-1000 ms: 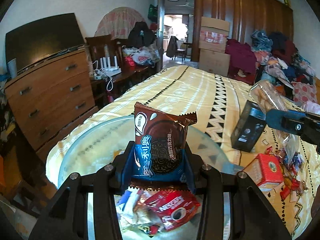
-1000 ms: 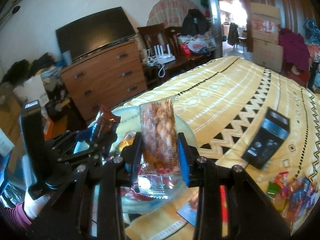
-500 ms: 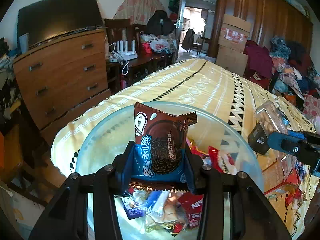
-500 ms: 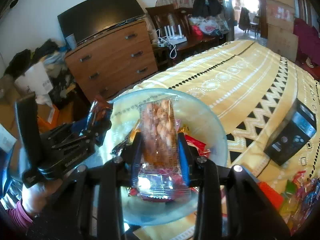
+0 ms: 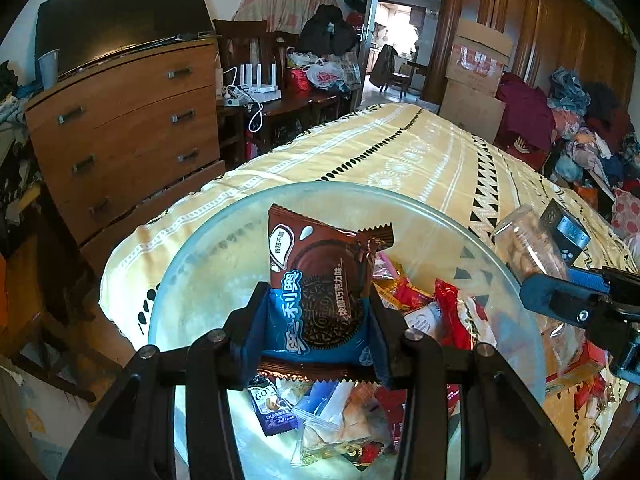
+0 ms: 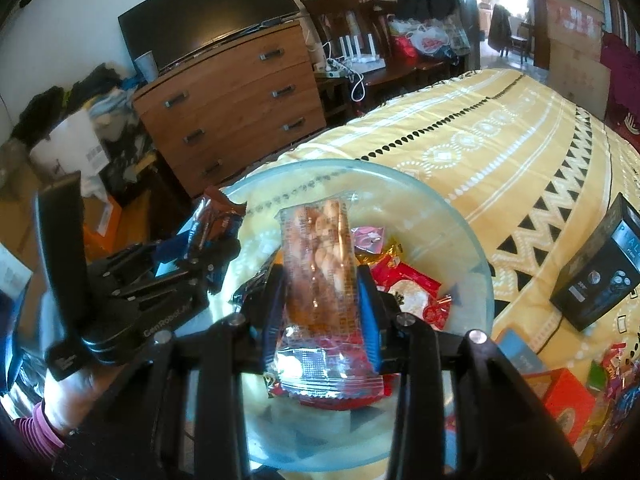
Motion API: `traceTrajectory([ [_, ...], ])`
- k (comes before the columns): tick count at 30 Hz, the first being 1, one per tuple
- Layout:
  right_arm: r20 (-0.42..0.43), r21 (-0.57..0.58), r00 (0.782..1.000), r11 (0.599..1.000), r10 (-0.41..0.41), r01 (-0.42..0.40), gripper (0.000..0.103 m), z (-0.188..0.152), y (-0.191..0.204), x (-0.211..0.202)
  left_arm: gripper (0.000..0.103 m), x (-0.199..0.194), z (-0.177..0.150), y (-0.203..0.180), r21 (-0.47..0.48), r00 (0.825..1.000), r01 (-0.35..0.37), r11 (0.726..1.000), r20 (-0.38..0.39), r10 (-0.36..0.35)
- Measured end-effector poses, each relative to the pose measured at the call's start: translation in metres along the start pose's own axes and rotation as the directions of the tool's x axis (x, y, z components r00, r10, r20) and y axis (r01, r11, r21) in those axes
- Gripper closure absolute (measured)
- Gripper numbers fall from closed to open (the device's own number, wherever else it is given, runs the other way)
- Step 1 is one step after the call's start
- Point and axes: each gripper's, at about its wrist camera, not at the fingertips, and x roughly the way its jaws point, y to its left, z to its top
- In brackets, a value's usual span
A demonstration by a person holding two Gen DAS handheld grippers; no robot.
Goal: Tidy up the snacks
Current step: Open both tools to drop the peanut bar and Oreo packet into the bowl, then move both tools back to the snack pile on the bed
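Observation:
A wide glass bowl [image 5: 200, 248] sits on the yellow patterned cover, with several wrapped snacks [image 5: 452, 316] in it. My left gripper [image 5: 318, 308] is shut on a brown and blue Oreo packet [image 5: 320, 264], held upright over the bowl. My right gripper [image 6: 320, 304] holds a clear packet of biscuits [image 6: 320, 248] upright above the bowl's [image 6: 460, 232] middle. Its jaws are opening, with the pads still against the packet. In the right wrist view the left gripper [image 6: 208, 240] hangs over the bowl's left rim.
A black box [image 6: 600, 280] stands on the cover [image 6: 500, 128] right of the bowl. A red box [image 6: 568, 400] and loose sweets [image 6: 616, 372] lie nearer the front right. A wooden dresser [image 6: 240, 100] stands beyond the cover's left edge. A hand [image 6: 64, 400] grips the left tool.
Both grippers have moved forward and down over the bowl with their packets, so the bowl fills more of each view. Neither packet has left its gripper.

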Motion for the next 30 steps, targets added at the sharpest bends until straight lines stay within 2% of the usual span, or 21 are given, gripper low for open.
traceTrajectory([
  [2, -0.008, -0.005, 1.000, 1.000, 0.002, -0.002, 0.065, 0.000, 0.001, 0.002, 0.051, 0.002, 0.000, 0.000, -0.003, 1.000, 0.004, 1.000, -0.007, -0.004],
  [3, -0.012, -0.005, 1.000, 1.000, -0.001, 0.001, 0.063, 0.000, 0.002, 0.003, 0.042, 0.003, 0.000, 0.001, -0.002, 1.000, 0.003, 1.000, -0.007, -0.003],
  [4, -0.011, -0.004, 1.000, 1.000, -0.004, 0.004, 0.060, -0.001, 0.002, 0.003, 0.038, 0.003, 0.000, 0.000, -0.001, 1.000, 0.001, 1.000, -0.005, -0.001],
  [6, -0.006, 0.000, 1.000, 1.000, -0.007, 0.007, 0.052, 0.000, 0.001, 0.003, 0.035, 0.004, 0.001, -0.001, 0.003, 1.000, 0.001, 1.000, -0.005, -0.001],
  [10, -0.003, 0.004, 1.000, 1.000, -0.010, 0.010, 0.049, 0.000, 0.000, 0.002, 0.034, 0.008, 0.001, -0.003, 0.010, 1.000, -0.004, 1.000, -0.015, 0.004],
  [11, -0.002, 0.005, 1.000, 1.000, -0.011, 0.011, 0.042, 0.000, 0.000, 0.001, 0.034, 0.009, 0.001, -0.004, 0.011, 1.000, -0.008, 1.000, -0.016, 0.008],
  [12, -0.001, 0.007, 1.000, 1.000, -0.013, 0.013, 0.031, 0.000, -0.001, 0.001, 0.034, 0.010, 0.000, -0.004, 0.009, 1.000, -0.012, 1.000, -0.020, 0.012],
  [14, 0.009, 0.007, 1.000, 1.000, -0.017, 0.017, 0.019, -0.001, -0.001, -0.001, 0.034, 0.011, 0.000, -0.002, 0.006, 1.000, -0.014, 1.000, -0.025, 0.015],
  [19, 0.013, 0.005, 1.000, 1.000, -0.023, 0.023, 0.019, -0.001, -0.001, -0.002, 0.034, 0.011, 0.000, -0.005, 0.010, 0.999, -0.020, 1.000, -0.029, 0.021],
  [23, 0.018, 0.007, 1.000, 1.000, -0.022, 0.022, 0.018, -0.002, -0.002, -0.003, 0.026, 0.010, 0.001, -0.007, 0.014, 0.999, -0.028, 1.000, -0.020, 0.028],
  [30, 0.046, 0.010, 0.999, 1.000, -0.020, 0.020, 0.018, -0.005, -0.006, -0.015, 0.026, 0.008, 0.001, -0.020, 0.040, 0.999, -0.024, 0.999, -0.021, 0.025],
])
